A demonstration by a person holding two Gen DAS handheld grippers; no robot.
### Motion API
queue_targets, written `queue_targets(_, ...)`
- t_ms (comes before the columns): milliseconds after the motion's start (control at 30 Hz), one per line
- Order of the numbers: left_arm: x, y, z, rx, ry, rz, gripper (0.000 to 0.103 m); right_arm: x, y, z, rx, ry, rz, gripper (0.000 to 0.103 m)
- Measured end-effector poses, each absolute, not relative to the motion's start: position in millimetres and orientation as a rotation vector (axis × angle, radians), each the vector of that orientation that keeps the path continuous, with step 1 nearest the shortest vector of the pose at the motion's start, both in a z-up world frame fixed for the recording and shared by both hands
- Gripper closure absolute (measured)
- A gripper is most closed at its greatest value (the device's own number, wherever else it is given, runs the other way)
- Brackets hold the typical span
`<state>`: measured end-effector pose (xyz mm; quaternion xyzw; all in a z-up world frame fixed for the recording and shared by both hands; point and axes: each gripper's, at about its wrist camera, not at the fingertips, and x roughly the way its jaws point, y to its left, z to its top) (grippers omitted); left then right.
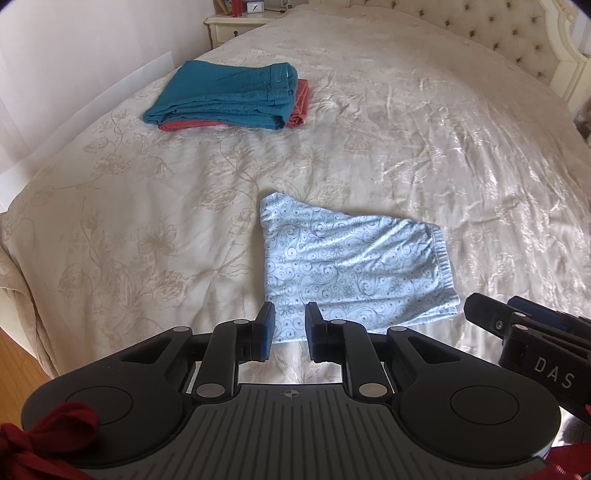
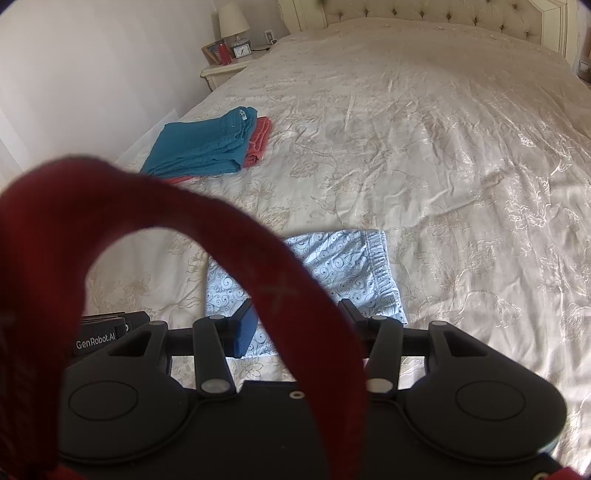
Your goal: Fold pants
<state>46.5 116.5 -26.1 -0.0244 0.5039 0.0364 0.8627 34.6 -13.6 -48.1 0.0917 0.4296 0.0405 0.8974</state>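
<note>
Light blue pants (image 1: 351, 266) with a dark swirl print lie folded into a small flat packet on the cream bedspread (image 1: 406, 129). My left gripper (image 1: 290, 325) hovers over the packet's near left corner. Its blue pads stand a narrow gap apart with nothing between them. In the right wrist view the same pants (image 2: 343, 266) lie just beyond my right gripper (image 2: 297, 319), whose jaws stand wide apart and hold nothing. A red strap (image 2: 221, 221) arches across that view and hides much of the gap. One of the right gripper's fingers (image 1: 484, 314) shows at the right edge.
A folded stack, teal cloth (image 1: 229, 96) over coral cloth (image 1: 299, 107), lies at the far left of the bed. A nightstand (image 2: 221, 70) with a lamp and clock stands beyond, by the wall. A tufted headboard (image 1: 498, 33) closes the far end. Wooden floor (image 1: 14, 365) shows at the lower left.
</note>
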Motion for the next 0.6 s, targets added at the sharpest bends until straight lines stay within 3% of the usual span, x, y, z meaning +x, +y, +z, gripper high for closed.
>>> queue_targets(600, 22.4, 110.5, -19.0, -0.072, 1.04, 0.091, 0.086, 14.7, -13.6, -38.1, 0.169, 0.857, 0.119, 0.047)
